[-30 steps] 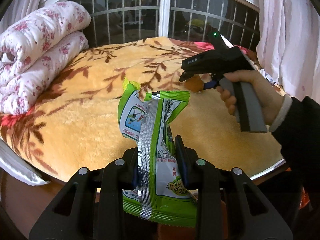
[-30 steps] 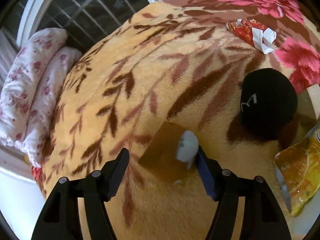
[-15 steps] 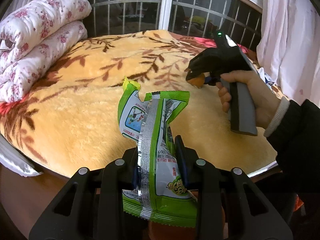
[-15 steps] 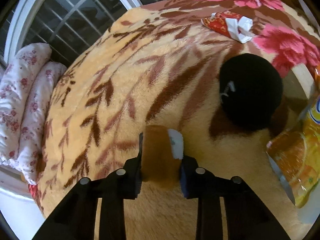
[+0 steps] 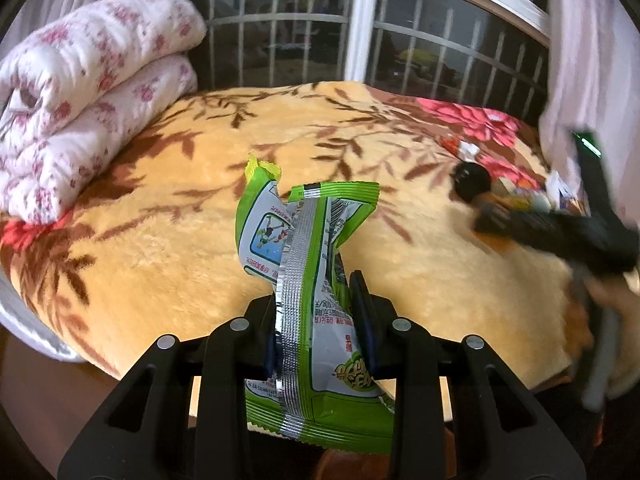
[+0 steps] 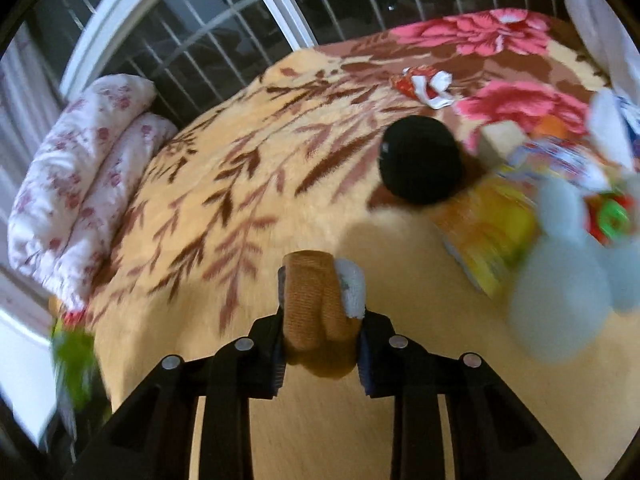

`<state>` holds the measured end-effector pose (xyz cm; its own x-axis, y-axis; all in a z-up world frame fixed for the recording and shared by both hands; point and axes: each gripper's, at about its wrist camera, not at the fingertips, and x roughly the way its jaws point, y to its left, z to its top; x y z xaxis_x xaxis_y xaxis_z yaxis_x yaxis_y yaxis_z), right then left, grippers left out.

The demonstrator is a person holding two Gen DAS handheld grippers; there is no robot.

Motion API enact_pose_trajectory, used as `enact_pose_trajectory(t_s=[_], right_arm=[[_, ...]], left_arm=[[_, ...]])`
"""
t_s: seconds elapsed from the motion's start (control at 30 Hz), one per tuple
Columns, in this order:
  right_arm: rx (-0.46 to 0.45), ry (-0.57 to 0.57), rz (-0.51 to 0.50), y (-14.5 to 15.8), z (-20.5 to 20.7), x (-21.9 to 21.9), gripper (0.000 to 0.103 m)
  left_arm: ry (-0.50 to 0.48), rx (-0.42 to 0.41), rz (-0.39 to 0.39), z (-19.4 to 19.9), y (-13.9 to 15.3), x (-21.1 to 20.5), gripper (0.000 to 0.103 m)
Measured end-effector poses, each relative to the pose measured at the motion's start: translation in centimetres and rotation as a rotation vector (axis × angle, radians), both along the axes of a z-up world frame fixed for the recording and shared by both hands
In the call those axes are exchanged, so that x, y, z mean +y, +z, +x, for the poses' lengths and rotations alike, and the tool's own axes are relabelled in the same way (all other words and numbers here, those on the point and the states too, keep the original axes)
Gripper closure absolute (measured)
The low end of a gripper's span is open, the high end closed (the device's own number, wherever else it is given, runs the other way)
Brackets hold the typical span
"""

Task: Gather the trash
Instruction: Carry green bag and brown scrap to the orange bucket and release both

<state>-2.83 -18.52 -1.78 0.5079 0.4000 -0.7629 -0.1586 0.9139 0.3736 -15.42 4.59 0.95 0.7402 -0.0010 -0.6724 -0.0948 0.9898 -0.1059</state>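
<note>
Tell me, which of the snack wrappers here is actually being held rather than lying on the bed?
The green wrapper, pinched upright in the left gripper. The red-and-white wrapper and the orange-yellow packet both lie loose on the blanket.

Warm indoor light, fisheye edges, motion blur

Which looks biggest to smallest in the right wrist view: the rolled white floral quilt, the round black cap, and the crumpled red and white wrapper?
1. Rolled white floral quilt
2. Round black cap
3. Crumpled red and white wrapper

The wrapper lies farther from the camera, so its true size is unsure.
</note>
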Motion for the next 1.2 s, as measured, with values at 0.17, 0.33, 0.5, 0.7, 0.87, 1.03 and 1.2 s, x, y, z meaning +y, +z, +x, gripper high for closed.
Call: enact_pose_trajectory(t_s=[0.17,0.33,0.5,0.7,0.87,1.03,1.2], right_arm=[[-0.072,0.048,0.010,1.1,-6.2,-2.5,0.075],[-0.154,0.099,-0.009,1.6,-13.9,-4.4,0.075],[-0.145,0.131,-0.011,-0.3,-19.1,-5.6,0.075],[-0.122,0.175,-0.097,-3.2,-23.4,-6.0,0.075],[-0.074,0.212,-0.105,-5.1,-25.1,-6.6,0.075],[-0.009,0.239,-0.077,-7.1,-25.3,-6.8,0.075],[0.090,0.299,-0.094,-10.4,-25.0,-4.7,0.075]], left_arm=[[0.022,0.004,-0.017,-0.8,0.5,0.0,0.073],[-0.049,0.011,0.014,-3.6,0.4,-2.5,0.073],[-0.121,0.054,0.003,-6.6,-1.1,-5.3,0.073],[-0.219,0.105,0.056,-9.6,-3.4,-7.6,0.073],[-0.328,0.166,0.125,-11.8,-6.4,-8.4,0.073],[-0.410,0.257,0.141,-12.6,-9.9,-9.0,0.073],[-0.432,0.361,0.176,-12.1,-13.2,-9.3,0.073]])
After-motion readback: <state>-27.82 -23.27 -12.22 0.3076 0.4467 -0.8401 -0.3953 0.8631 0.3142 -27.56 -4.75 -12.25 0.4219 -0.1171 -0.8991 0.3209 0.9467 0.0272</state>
